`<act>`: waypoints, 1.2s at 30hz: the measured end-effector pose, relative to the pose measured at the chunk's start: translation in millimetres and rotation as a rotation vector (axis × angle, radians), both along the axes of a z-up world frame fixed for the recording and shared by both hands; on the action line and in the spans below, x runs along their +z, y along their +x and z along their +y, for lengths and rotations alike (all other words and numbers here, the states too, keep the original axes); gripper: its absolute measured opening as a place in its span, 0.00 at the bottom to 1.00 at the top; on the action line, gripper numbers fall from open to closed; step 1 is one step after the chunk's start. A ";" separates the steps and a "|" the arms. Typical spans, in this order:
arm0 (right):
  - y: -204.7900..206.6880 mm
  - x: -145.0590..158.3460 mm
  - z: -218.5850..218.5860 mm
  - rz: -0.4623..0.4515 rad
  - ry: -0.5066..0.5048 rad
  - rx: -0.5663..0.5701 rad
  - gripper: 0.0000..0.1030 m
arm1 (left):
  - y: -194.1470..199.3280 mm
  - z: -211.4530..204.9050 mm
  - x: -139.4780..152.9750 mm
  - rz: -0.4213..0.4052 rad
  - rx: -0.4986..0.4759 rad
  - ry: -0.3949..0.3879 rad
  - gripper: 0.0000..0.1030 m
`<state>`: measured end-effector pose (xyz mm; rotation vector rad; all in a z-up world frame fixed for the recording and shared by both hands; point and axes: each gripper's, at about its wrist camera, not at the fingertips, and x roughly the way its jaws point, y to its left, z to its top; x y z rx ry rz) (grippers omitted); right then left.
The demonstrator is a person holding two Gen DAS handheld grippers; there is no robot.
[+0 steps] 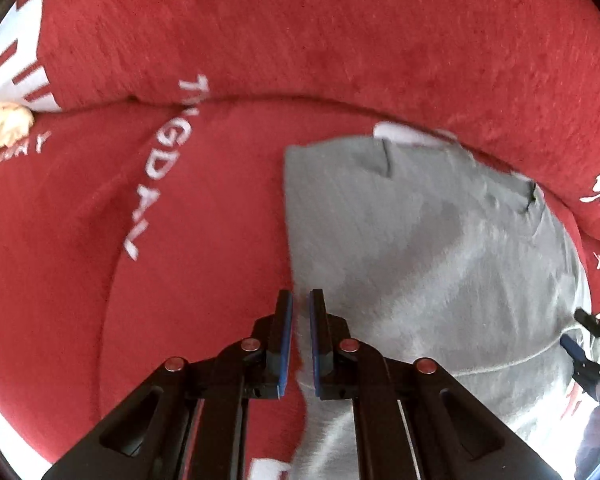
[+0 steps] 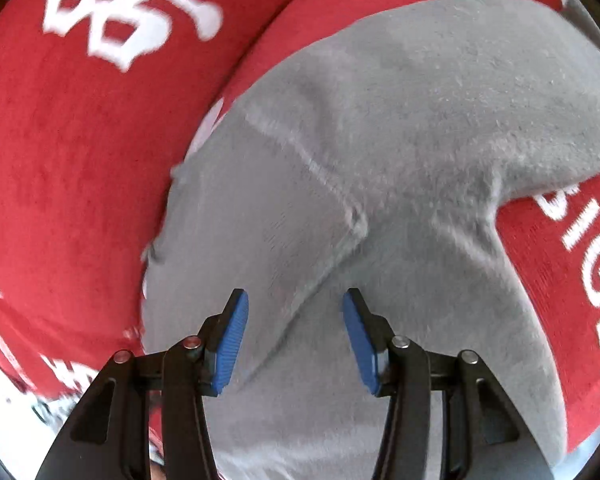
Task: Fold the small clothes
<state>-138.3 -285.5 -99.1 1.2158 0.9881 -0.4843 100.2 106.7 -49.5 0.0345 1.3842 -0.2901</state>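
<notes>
left wrist: left tongs [image 1: 300, 300] nearly shut; right wrist: right tongs [image 2: 294, 300] apart, empty

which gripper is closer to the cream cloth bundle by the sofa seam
Left. The left gripper sits at the grey garment's edge, the cream cloth bundle off to its side. The right gripper hovers over grey fabric, bundle unseen.

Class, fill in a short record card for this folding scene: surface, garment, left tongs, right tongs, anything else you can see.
surface: red cloth with white lettering
garment: grey garment lying on the red cloth, partly folded, seams showing
left tongs: left tongs nearly closed at the garment's edge; whether fabric is pinched cannot be told
right tongs: right tongs open above the garment, nothing between the blue pads
other: cream fabric at the far left edge
</notes>
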 end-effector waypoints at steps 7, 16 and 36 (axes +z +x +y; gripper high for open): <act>46.1 32.7 -3.5 -0.042 -0.161 0.218 0.07 | -6.2 -12.0 6.2 -0.031 -0.009 0.022 0.09; 41.3 7.8 3.1 0.095 -0.204 0.282 0.15 | -9.6 7.0 5.6 -0.009 0.032 0.058 0.09; 107.8 -22.6 234.4 -0.098 0.268 0.544 0.37 | -63.6 63.7 -1.3 0.073 0.060 0.076 0.09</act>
